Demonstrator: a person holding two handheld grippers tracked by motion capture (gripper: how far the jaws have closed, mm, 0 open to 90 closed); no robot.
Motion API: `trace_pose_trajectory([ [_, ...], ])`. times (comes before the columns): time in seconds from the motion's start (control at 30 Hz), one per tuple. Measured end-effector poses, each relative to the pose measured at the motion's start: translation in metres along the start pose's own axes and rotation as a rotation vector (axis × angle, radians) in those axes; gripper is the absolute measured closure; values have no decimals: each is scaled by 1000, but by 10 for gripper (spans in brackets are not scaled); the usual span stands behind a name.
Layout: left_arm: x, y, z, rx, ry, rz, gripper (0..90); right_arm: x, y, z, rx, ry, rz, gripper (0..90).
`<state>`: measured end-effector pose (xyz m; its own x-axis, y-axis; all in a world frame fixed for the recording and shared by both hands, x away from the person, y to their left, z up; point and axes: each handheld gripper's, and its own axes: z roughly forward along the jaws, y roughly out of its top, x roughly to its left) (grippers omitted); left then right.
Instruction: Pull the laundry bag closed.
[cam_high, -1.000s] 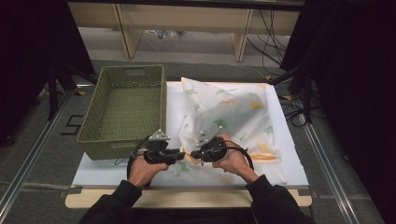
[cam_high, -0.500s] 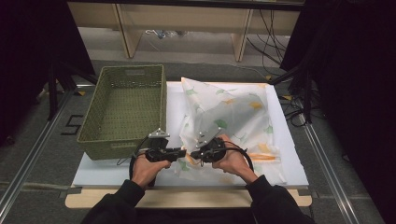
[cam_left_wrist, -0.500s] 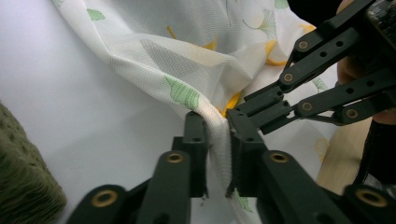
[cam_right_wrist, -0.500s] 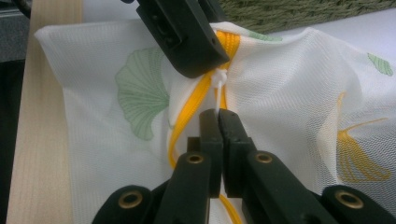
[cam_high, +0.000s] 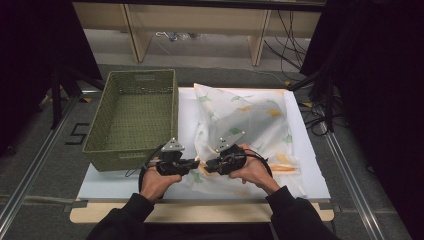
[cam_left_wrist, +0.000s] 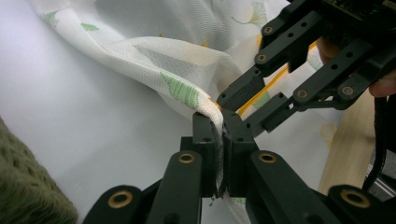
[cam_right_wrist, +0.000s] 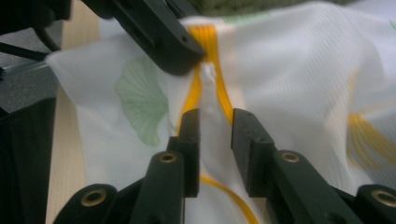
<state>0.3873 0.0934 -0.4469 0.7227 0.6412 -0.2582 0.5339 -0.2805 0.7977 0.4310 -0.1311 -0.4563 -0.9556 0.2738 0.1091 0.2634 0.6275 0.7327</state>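
Note:
A white mesh bag (cam_high: 250, 120) printed with green and orange leaves lies crumpled on the white table mat (cam_high: 115, 182). My left gripper (cam_high: 196, 162) is at the bag's near-left corner. In the left gripper view my left gripper (cam_left_wrist: 220, 121) is shut on a fold of the white fabric (cam_left_wrist: 187, 56). My right gripper (cam_high: 209, 165) faces it, tip to tip. In its own view my right gripper (cam_right_wrist: 215, 119) stands open astride the bag's yellow zipper (cam_right_wrist: 208, 39), just short of the small white zipper pull (cam_right_wrist: 209, 74).
A green woven basket (cam_high: 130, 157) stands on the mat's left side, just beyond my left hand. Along the near side runs the table's wooden front edge (cam_high: 200, 212). Cables trail over the floor at the back right.
Almost nothing has changed. The left hand has edged slightly right toward the right gripper, and both stay at the bag's near corner.

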Motion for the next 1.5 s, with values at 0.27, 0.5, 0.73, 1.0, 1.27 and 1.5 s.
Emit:
trace_pose_trajectory([
  [0.27,-3,0,2,5,-10,31,853,3,4,1,-19,6,-51,740],
  [0.5,-1,1,2,11,-17,45,852,3,5,2,-17,10,-76,835],
  [0.73,0,1,1,17,-21,51,851,5,6,1,-9,2,-92,878],
  [1.0,1,1,1,14,-26,43,849,7,9,1,1,-19,-110,856],
  [1.27,1,1,1,17,-23,39,844,7,10,2,7,-14,-101,900],
  [1.5,4,2,-1,8,-28,4,795,12,12,1,42,-41,-106,900],
])
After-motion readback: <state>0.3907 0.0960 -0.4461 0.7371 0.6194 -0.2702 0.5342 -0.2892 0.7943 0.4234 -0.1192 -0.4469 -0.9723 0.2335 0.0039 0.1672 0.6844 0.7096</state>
